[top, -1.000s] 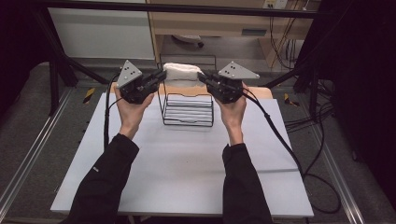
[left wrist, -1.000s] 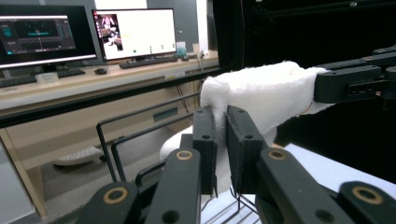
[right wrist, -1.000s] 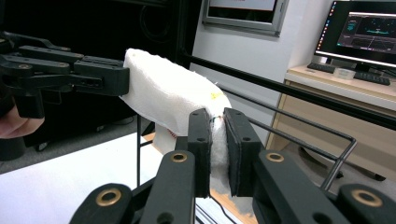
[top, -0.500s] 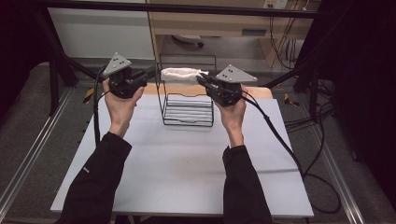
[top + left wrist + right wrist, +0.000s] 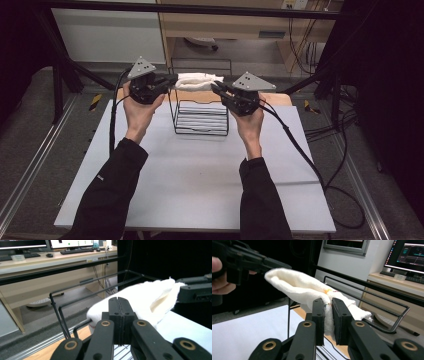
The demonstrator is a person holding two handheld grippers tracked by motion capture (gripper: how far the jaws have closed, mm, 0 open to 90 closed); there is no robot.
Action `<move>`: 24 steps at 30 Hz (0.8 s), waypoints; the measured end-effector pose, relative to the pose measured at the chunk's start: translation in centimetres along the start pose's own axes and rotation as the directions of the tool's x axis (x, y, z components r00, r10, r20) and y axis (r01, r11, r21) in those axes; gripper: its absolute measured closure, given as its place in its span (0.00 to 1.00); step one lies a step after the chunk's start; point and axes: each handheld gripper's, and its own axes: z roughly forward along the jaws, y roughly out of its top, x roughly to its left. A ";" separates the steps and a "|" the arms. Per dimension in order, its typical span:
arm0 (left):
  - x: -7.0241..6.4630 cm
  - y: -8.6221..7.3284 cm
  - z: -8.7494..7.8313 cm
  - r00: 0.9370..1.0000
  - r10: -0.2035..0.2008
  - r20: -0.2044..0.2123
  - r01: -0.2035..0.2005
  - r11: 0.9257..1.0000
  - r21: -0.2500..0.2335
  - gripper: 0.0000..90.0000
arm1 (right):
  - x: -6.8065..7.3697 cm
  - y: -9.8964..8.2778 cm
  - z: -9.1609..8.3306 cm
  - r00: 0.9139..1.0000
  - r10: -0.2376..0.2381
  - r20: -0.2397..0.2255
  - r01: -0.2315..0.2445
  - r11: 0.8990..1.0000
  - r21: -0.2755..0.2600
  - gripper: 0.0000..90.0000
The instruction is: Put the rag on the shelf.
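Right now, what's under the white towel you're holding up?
Under the towel, stretched between the left gripper and right gripper, stands the black wire rack on the white table. The rack's far edge is covered.

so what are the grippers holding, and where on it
A white towel, stretched over the wire rack. The left gripper pinches one end, the right gripper the other end.

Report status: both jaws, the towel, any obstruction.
Left gripper and right gripper shut on white towel. Towel stretched above wire rack. Nothing in the way.
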 end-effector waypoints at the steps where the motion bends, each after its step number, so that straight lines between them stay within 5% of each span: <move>1: 0.0 -0.2 0.1 1.000 -0.007 0.002 0.007 1.000 0.004 1.00 | 0.0 0.0 0.0 1.000 0.001 -0.001 -0.001 1.000 0.001 0.89; 17: -0.1 -1.1 1.3 1.000 0.020 -0.018 -0.019 0.998 0.056 1.00 | 0.2 0.2 -0.9 0.998 0.037 -0.052 -0.038 0.999 -0.006 0.66; 24: -0.1 -1.3 1.6 0.999 0.027 -0.020 -0.026 0.998 0.061 1.00 | -0.4 -0.1 -0.2 0.997 0.077 0.002 -0.077 0.996 0.054 0.95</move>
